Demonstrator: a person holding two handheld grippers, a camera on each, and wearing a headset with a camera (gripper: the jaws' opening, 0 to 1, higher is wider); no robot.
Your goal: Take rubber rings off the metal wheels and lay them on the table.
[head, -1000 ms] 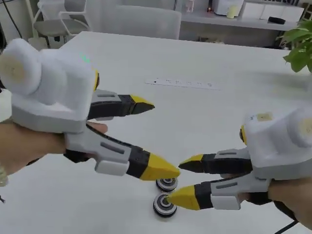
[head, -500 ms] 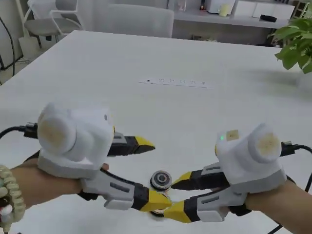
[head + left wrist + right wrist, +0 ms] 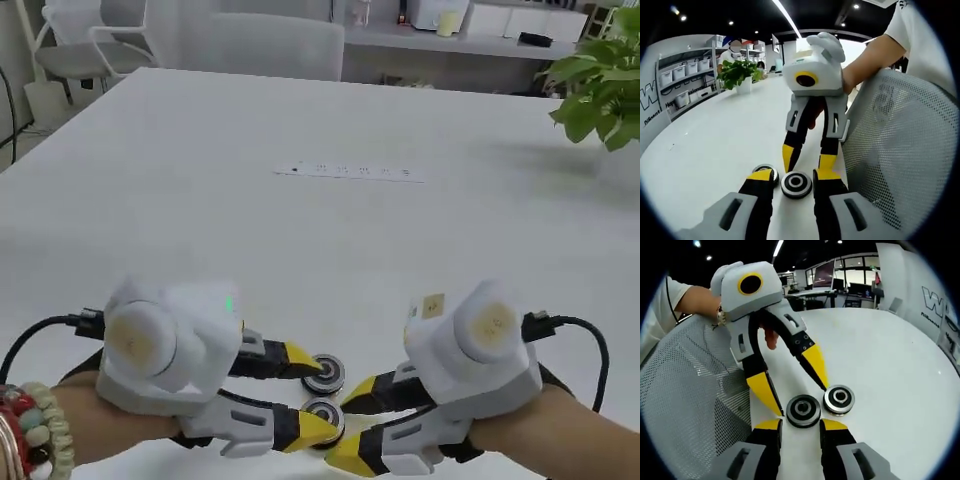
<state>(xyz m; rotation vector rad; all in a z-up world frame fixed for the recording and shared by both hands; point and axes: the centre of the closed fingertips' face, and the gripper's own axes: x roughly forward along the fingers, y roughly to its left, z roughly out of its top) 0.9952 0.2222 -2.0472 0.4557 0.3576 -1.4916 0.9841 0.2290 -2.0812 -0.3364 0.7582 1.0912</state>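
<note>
1. While both grippers crowd the near edge of the broad, matte white counter [image 3: 200, 200], two small round metal wheels lie flat there side by side. They are the nearer wheel [image 3: 322, 412] and the farther wheel [image 3: 324, 372], touching or almost touching.
2. Each wheel wears one of the black rubber rings [image 3: 803, 410] around its shiny hub; both rings are on their wheels.
3. On the left gripper [image 3: 310, 392], a white body with black, yellow-tipped jaws, the jaws are spread apart and clamp nothing. In the left gripper view the nearer wheel sits between the two tips, and the farther wheel lies just outside one jaw.
4. Facing it from the other side is the right gripper [image 3: 348, 422], built the same way. Its jaws are likewise parted and hold nothing, with the nearer wheel just ahead of the gap between the tips.
5. In the right gripper view one yellow tip of the left gripper reaches the rim of the farther wheel — whether it touches cannot be told.
6. Mid-counter, well apart from the wheels, lies a narrow pale strip with small dark marks [image 3: 345, 171].
7. Round about:
   - a leafy green potted plant [image 3: 600, 80] stands at the far right of the counter
   - pale chairs [image 3: 245, 45] stand beyond the far edge
   - a long shelf carrying white boxes [image 3: 470, 40] runs along the back
   - a grey mesh chair back [image 3: 900, 150] stands close to the near edge
   - wall shelving holds white storage bins [image 3: 685, 75]
   - a dark ceiling carries a bright strip light [image 3: 787, 17] and small spotlights
</note>
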